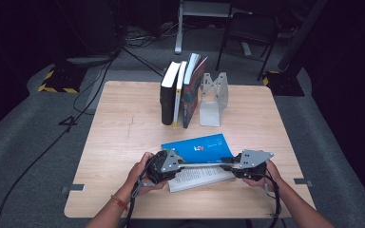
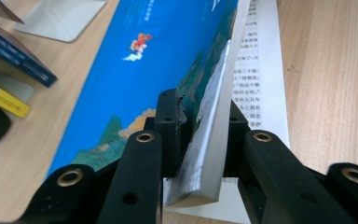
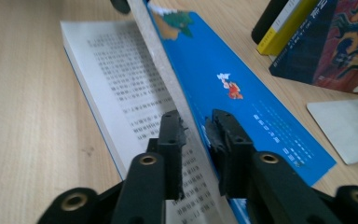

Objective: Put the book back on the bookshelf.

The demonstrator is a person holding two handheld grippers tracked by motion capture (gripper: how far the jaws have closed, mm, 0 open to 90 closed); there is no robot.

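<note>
Wooden table point(image 1: 123, 123) near edge: the open blue book point(image 1: 204, 147) is held half-raised, the left gripper point(image 1: 164, 166) clamped on its page block point(image 2: 209, 154), the right gripper's point(image 1: 247, 164) jaws slightly apart around it. Pages could slip right, or farther off the shelved books point(image 1: 180, 90) by the bookend point(image 1: 214, 99) be toppled.

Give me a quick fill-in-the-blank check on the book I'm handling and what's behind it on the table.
1. The open book has a ____ cover.
2. The left claw is shut on a raised block of the book's ____.
3. Behind it, three upright books lean beside a metal ____.
4. The open book lies on a ____ table.

Missing words: blue; pages; bookend; wooden
</note>
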